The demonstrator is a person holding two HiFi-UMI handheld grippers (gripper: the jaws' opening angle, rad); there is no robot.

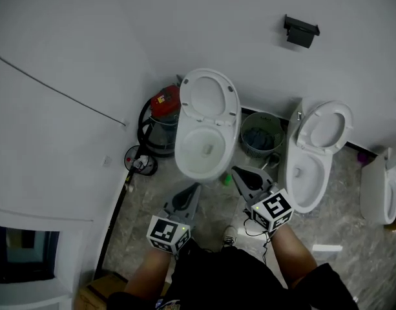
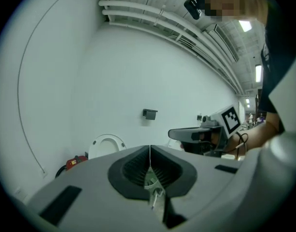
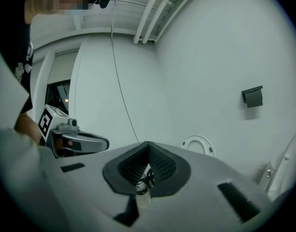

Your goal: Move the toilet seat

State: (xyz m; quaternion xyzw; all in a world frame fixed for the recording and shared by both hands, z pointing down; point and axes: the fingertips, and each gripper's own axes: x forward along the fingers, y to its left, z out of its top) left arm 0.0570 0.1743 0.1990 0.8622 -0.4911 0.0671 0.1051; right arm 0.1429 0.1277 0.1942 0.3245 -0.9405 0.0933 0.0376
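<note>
Probably an approach step: both claws were pinched fully closed with nothing in them, the left gripper (image 1: 194, 190) just in front of the toilet bowl (image 1: 183, 150), the right gripper (image 1: 238, 172) at the bowl's near right side, neither touching it. The toilet seat (image 1: 230, 102) stood upright behind the bowl against the wall, so the best bet was to open one claw, catch the seat's top edge and ease it down slowly. The seat looked like hard glossy white plastic, an oval ring, likely slippery; the bowl looked like smooth rounded ceramic.

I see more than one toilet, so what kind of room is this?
Probably a washroom: one white toilet, a second toilet beside it, and a bin between them, against a bare wall.
</note>
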